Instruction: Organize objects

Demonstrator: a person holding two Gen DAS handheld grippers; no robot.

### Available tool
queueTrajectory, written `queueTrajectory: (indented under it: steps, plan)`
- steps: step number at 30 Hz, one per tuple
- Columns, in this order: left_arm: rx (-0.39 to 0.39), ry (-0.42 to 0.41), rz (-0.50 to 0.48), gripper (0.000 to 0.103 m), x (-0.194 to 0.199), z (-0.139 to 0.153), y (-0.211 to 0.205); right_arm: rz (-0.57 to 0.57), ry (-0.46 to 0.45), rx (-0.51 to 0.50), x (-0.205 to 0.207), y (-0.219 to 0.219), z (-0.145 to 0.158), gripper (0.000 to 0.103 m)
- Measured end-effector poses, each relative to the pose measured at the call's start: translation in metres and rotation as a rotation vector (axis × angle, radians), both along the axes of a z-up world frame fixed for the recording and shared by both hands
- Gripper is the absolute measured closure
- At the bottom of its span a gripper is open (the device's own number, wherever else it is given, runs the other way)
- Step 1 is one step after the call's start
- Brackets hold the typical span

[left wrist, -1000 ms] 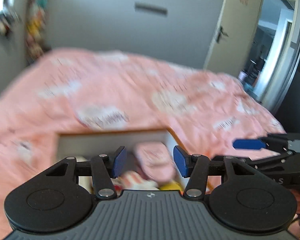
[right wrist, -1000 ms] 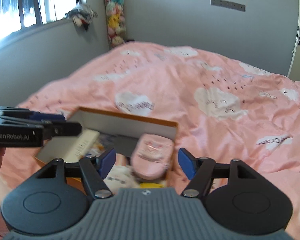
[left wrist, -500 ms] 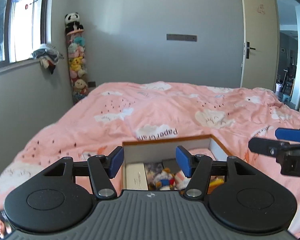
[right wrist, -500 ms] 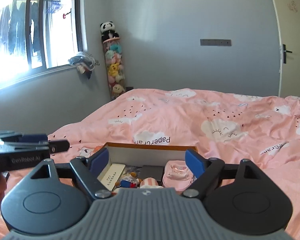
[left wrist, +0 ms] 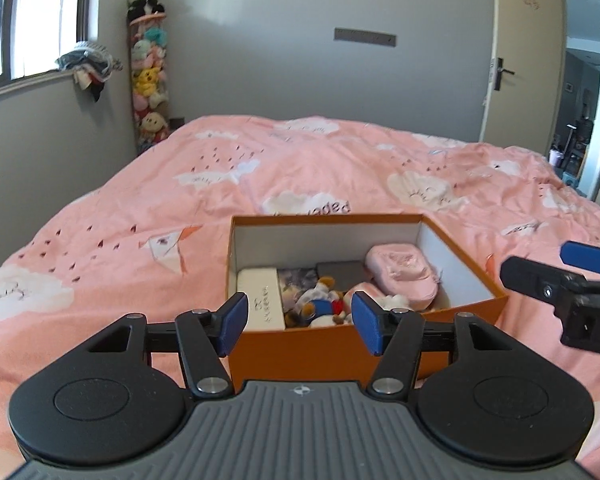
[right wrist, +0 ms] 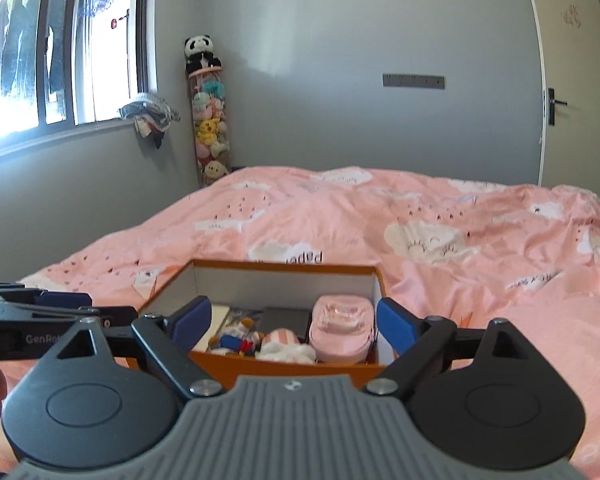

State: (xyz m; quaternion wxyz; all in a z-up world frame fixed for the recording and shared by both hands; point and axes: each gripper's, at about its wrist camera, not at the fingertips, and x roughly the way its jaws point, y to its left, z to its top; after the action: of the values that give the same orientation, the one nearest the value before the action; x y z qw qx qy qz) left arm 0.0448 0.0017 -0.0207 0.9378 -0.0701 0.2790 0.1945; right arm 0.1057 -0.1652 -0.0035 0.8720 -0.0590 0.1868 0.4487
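While one box (left wrist: 340,336) sits, two grippers hover

An open orange box (left wrist: 328,344) with white inside walls sits on the pink bed (left wrist: 140,208). Inside it, a pink pouch (left wrist: 402,274) leans at the right side. A long white box (left wrist: 262,300) lies flat at the left. A small stuffed toy (left wrist: 320,304) lies between them, next to a pink striped thing (right wrist: 280,338). A dark flat case (left wrist: 340,270) lies at the back.
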Motion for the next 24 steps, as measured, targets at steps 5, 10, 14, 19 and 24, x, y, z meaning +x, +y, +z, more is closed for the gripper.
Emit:
queueTrajectory:
  steps: [5, 10, 14, 19, 24]
  plan:
    - [0.015, 0.013, 0.012, 0.035, 0.001, -0.006, -0.001, 0.008, 0.016, -0.034, 0.000, 0.003, -0.012, 0.013]
    - [0.010, 0.023, 0.038, 0.035, -0.003, -0.008, -0.001, 0.010, 0.014, -0.043, -0.003, 0.004, -0.017, 0.012]
    - [0.003, 0.060, 0.041, 0.035, 0.000, -0.015, -0.002, 0.002, 0.035, -0.061, -0.002, 0.006, -0.025, 0.010]
    - [-0.004, 0.080, 0.040, 0.035, 0.001, -0.020, -0.003, 0.003, 0.052, -0.082, 0.000, 0.009, -0.034, 0.009]
    - [-0.003, 0.095, 0.039, 0.035, 0.002, -0.022, -0.004, -0.001, 0.075, -0.093, 0.002, 0.010, -0.041, 0.009]
